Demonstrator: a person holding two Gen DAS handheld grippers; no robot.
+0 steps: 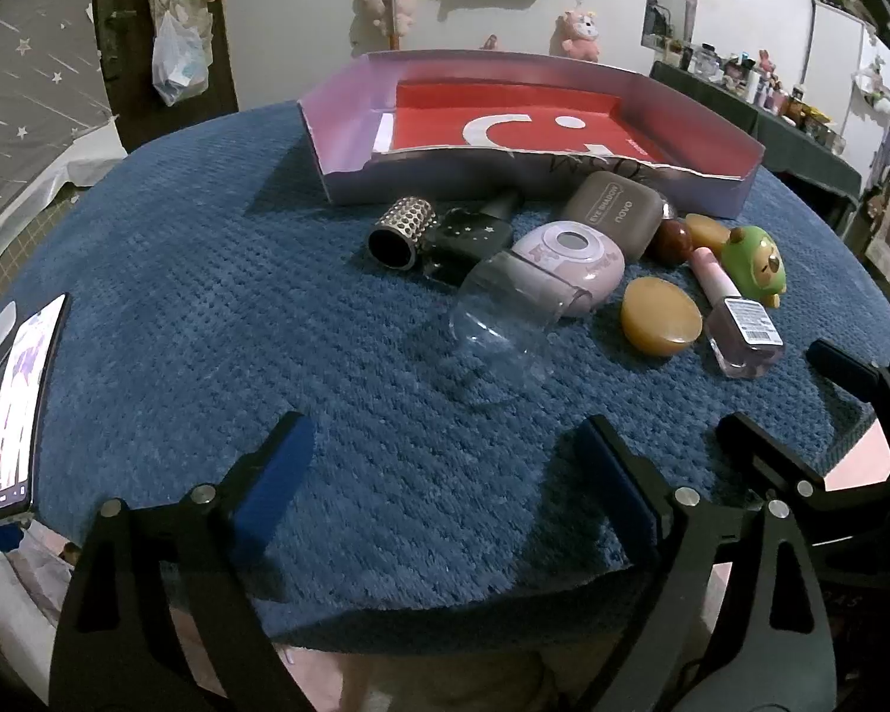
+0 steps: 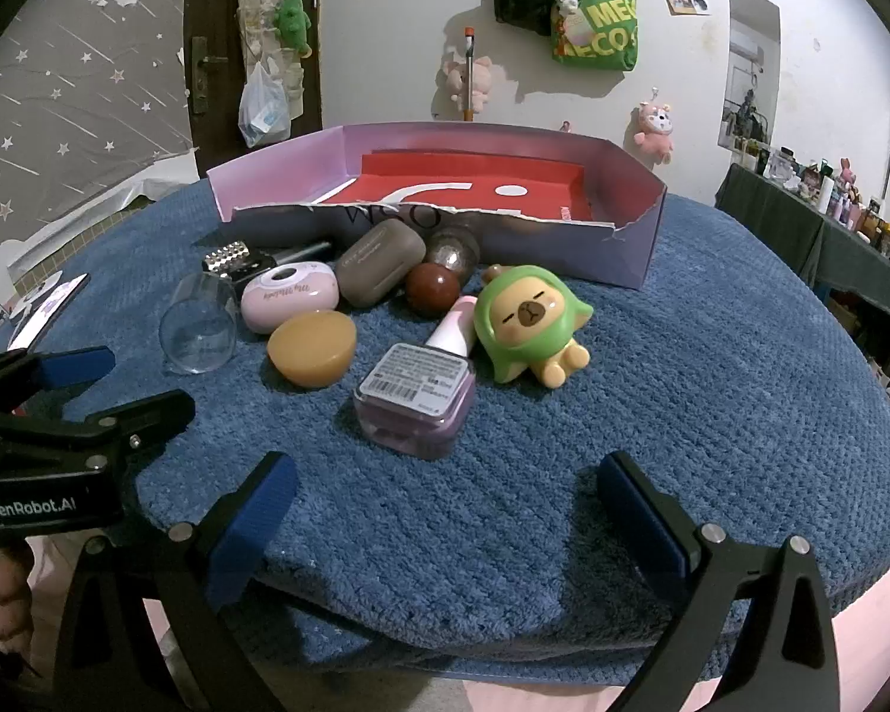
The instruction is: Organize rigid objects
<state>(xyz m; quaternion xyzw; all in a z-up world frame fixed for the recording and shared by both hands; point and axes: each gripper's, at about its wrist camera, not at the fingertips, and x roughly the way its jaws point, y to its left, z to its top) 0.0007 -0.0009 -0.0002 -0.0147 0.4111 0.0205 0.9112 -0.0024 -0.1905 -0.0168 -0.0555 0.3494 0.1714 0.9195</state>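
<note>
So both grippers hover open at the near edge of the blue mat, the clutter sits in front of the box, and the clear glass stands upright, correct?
Not quite. The clear glass lies on its side, mouth toward the box, plain in the right wrist view. The rest holds: left gripper and right gripper open, nothing between the jaws.

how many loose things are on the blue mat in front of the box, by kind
polish bottles: 2
compact cases: 2
balls: 2
amber domes: 2
clear cup: 1
perforated metal tube: 1
capybara toy: 1
total: 11
</note>
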